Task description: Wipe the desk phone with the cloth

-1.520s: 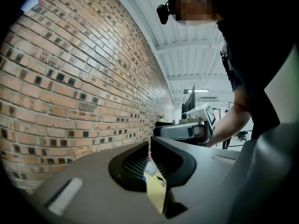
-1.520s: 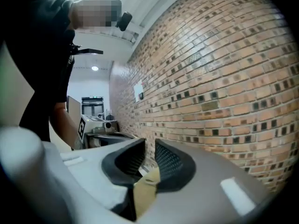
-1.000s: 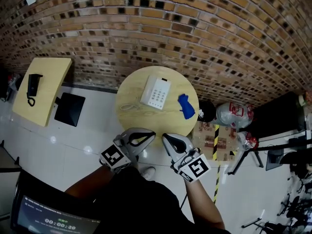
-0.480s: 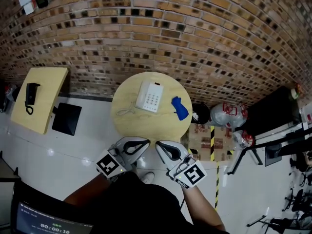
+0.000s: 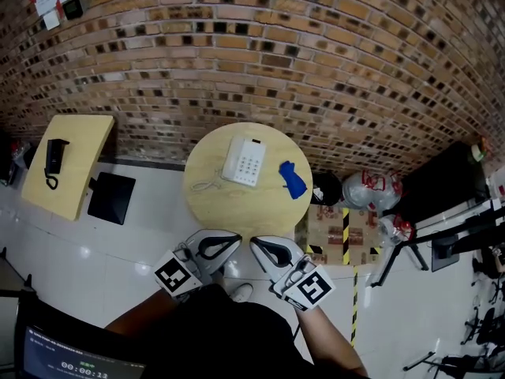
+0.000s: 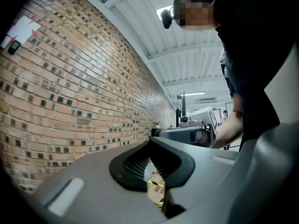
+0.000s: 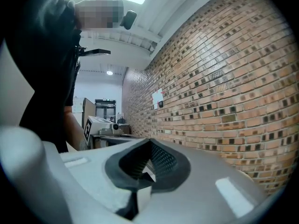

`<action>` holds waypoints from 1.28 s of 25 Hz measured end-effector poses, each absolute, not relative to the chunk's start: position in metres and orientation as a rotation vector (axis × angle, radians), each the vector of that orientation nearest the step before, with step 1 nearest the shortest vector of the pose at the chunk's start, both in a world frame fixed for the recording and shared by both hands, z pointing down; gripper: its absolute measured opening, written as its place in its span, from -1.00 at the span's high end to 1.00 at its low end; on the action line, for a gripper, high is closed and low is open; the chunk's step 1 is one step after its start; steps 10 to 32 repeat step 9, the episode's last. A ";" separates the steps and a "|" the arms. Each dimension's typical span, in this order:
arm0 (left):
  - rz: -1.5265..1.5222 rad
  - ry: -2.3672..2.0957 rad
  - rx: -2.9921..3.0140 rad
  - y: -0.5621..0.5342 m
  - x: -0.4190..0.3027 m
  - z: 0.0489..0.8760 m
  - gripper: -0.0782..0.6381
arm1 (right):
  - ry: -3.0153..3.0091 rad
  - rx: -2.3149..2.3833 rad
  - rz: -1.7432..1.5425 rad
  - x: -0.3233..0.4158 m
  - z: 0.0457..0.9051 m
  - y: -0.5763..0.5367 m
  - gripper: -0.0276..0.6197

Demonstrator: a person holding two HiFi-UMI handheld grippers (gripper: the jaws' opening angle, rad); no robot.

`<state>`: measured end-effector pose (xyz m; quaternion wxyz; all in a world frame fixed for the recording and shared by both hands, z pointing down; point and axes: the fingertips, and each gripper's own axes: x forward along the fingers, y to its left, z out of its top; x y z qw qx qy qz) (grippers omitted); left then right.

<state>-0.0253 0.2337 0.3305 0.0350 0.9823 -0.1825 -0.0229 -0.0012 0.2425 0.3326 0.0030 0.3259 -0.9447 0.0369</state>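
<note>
Left tongs [image 5: 230, 242] and right tongs [image 5: 259, 247] are both closed tight with nothing in them (just off the round table's [image 5: 229, 210] near edge). The white desk phone [image 5: 244, 161] lies flat in the middle. Its long side points at the brick wall [image 5: 316, 54], leaning a bit right. The blue cloth [image 5: 292, 178] sits beside it near the right edge, with bare wood in front.

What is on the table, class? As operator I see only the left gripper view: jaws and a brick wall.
Observer: In the head view a white desk phone lies on the round table.
Operator: Where is the cloth?
Observer: The blue cloth lies to the phone's right, apart from it.
Operator: Is the right gripper holding anything?
Observer: No; the right gripper is shut and empty, at the table's near side.
</note>
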 end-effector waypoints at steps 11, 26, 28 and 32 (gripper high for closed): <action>-0.064 -0.554 3.027 0.236 -0.025 0.331 0.78 | -2.961 0.993 0.133 -0.008 0.339 0.243 0.91; -0.064 -0.554 3.027 0.236 -0.025 0.331 0.78 | -2.961 0.993 0.133 -0.008 0.339 0.243 0.91; -0.064 -0.554 3.027 0.236 -0.025 0.331 0.78 | -2.961 0.993 0.133 -0.008 0.339 0.243 0.91; -0.064 -0.554 3.027 0.236 -0.025 0.331 0.78 | -2.961 0.993 0.133 -0.008 0.339 0.243 0.91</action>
